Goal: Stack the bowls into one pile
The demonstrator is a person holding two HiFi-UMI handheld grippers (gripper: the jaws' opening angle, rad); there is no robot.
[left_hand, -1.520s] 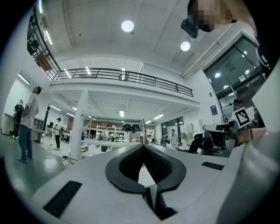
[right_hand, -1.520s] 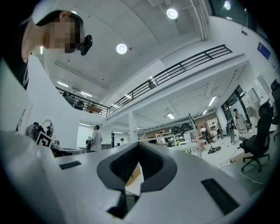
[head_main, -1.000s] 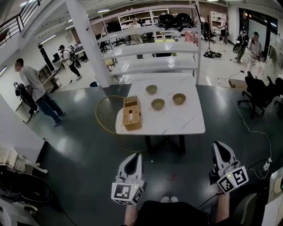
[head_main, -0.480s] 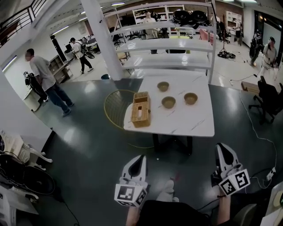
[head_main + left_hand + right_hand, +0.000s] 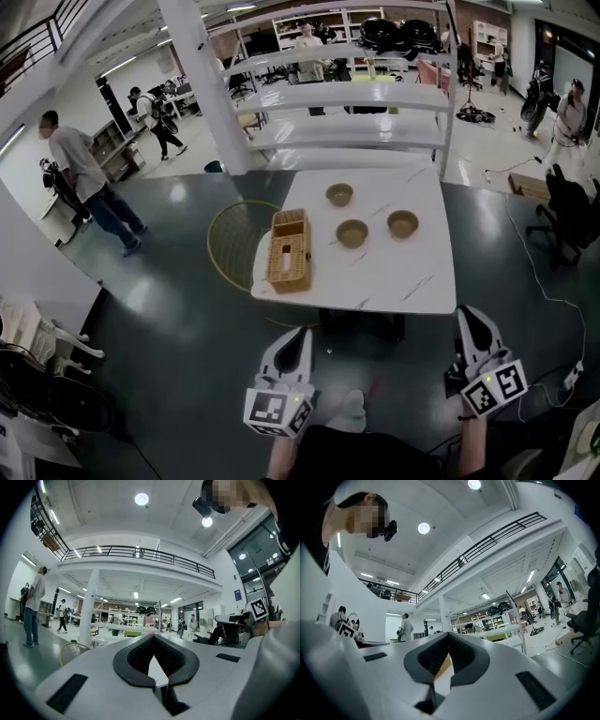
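Note:
Three brown bowls stand apart on the white table: one at the back, one in the middle and one to the right. Both grippers hang low in the head view, short of the table's near edge. My left gripper points level toward the table, its jaws closed with nothing between them. On the other side, my right gripper is likewise shut and empty, tipped slightly upward. In both gripper views the bowls are hidden behind the jaws.
A wicker basket sits on the table's left part. A yellow wire frame stands on the floor left of the table. White shelving rises behind it. Office chairs stand at the right, and a person walks at the left.
The table and bowls have drawn nearer in the head view as I stepped toward them. Both grippers came forward with me, still shut and empty.

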